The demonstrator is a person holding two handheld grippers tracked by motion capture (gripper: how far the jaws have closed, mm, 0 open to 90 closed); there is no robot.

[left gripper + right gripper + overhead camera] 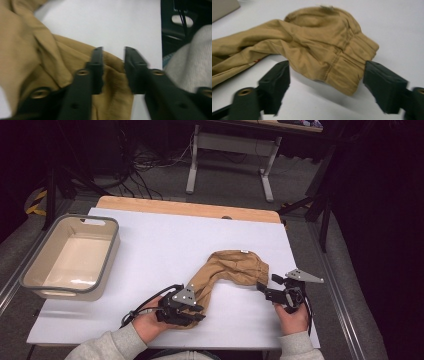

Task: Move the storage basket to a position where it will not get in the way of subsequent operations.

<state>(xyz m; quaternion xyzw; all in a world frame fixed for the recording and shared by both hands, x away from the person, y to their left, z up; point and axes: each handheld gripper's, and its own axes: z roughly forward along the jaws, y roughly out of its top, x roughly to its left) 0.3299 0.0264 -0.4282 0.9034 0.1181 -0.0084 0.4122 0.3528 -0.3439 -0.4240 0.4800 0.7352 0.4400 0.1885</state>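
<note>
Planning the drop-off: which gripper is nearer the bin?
Left. The left gripper sits over the trousers, on the bin side; the right gripper is beyond the trousers, farther away.

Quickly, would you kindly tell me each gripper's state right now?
Left gripper: open over the crumpled tan cloth trousers, not gripping.
Right gripper: open, holding nothing.

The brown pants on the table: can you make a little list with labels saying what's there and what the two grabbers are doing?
Clothing: tan pants, crumpled on the white table
Left gripper: jaws apart, over the leg end, not pinching
Right gripper: jaws wide open beside the waistband
Bin: grey tub, at the table's left, nothing inside
</note>
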